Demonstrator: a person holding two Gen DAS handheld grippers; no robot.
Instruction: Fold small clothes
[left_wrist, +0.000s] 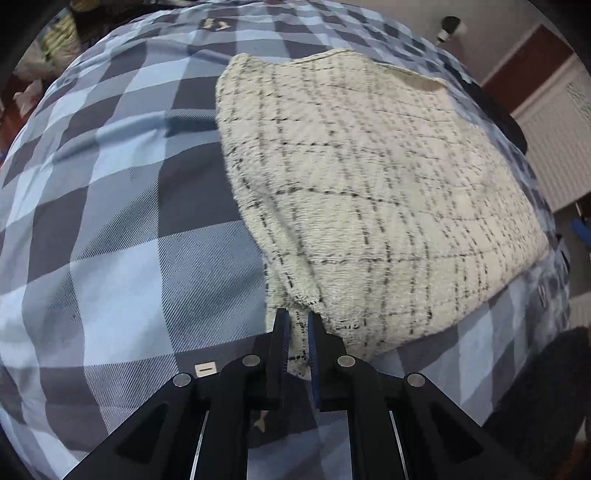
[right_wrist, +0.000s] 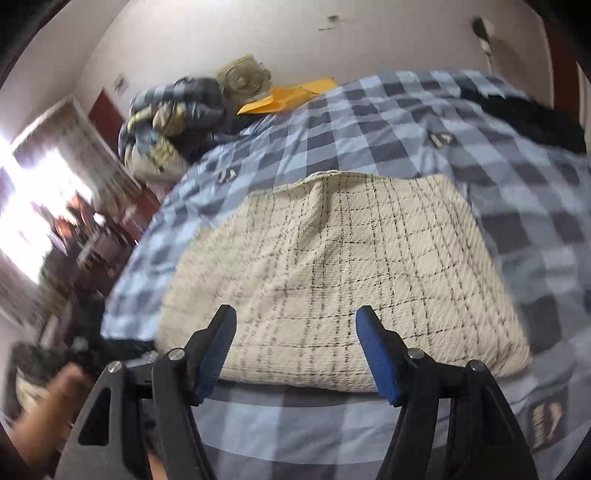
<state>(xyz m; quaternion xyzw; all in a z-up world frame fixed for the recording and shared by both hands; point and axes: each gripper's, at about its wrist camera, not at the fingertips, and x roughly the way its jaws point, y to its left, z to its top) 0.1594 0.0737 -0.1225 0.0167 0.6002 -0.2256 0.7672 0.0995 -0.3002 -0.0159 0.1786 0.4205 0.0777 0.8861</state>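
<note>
At the lower centre of the left wrist view: left gripper (left_wrist: 296, 325), black fingers with blue pads, pressed together on a bunched corner of the cream garment (left_wrist: 369, 177). The corner is drawn up into a ridge running from the pinch toward the middle of the frame, which suggests the hold is meant to lift or carry that edge for a fold.

Centre and right of the same view: the garment itself, cream knit with a thin black grid, lying on the checked bedcover (left_wrist: 110, 229). Its far edge, at the upper middle of the frame, curls up slightly; the rest lies fairly flat.

Lower centre of the right wrist view: right gripper (right_wrist: 295, 332), spread wide, holding nothing. Its fingers frame the near edge of the cream garment (right_wrist: 332, 258), placed, by my reading, to close on that edge; whether they touch the cloth cannot be told.

Upper left of the right wrist view: a heap of bedding and clothes (right_wrist: 170, 122), with an orange envelope (right_wrist: 288, 98) beside it, well apart from the work.

Right edge, both views: a dark item on the cover, blurred, not identified.

Stage, as judged: garment already a compact rectangle, one corner held, second grasp pending.
</note>
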